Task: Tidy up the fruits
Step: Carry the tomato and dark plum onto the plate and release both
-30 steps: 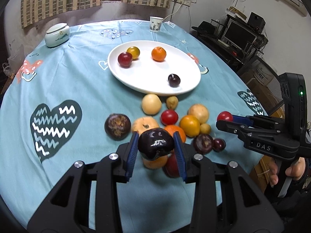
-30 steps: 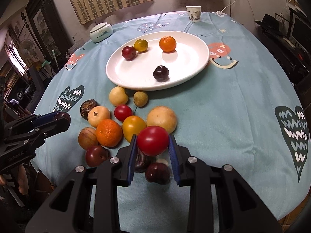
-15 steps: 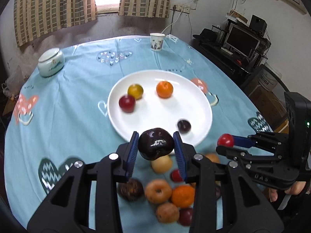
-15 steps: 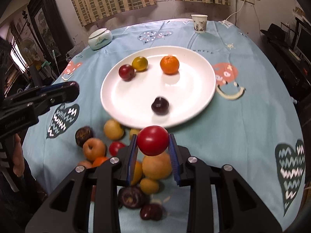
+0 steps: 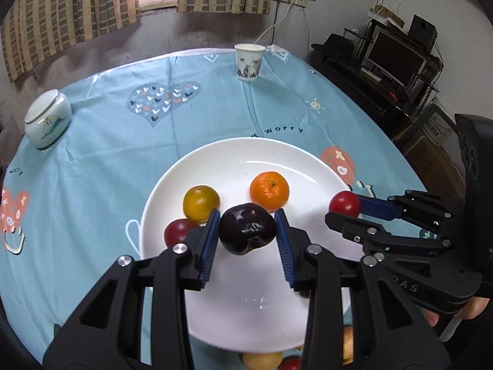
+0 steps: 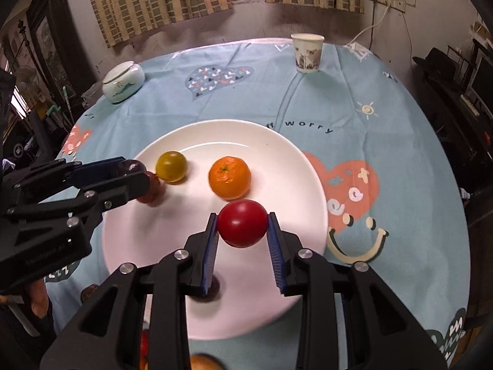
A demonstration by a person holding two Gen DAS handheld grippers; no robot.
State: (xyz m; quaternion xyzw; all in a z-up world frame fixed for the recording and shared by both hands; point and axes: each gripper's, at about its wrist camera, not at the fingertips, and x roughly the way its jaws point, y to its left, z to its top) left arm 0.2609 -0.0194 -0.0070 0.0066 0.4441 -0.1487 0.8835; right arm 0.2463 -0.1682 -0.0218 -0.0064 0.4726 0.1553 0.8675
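Your left gripper is clamped on a dark purple plum; your right gripper is clamped on a red tomato. Both hang over the white plate, beside its orange and yellow fruit.

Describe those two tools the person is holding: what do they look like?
Each hand-held gripper, left and right, is a matte black plastic frame of angular struts with triangular cut-outs, joined by silver round bolts. The fingers carry ridged blue pads. Pale lettering marks the right one's side. No cables or sleeves show.
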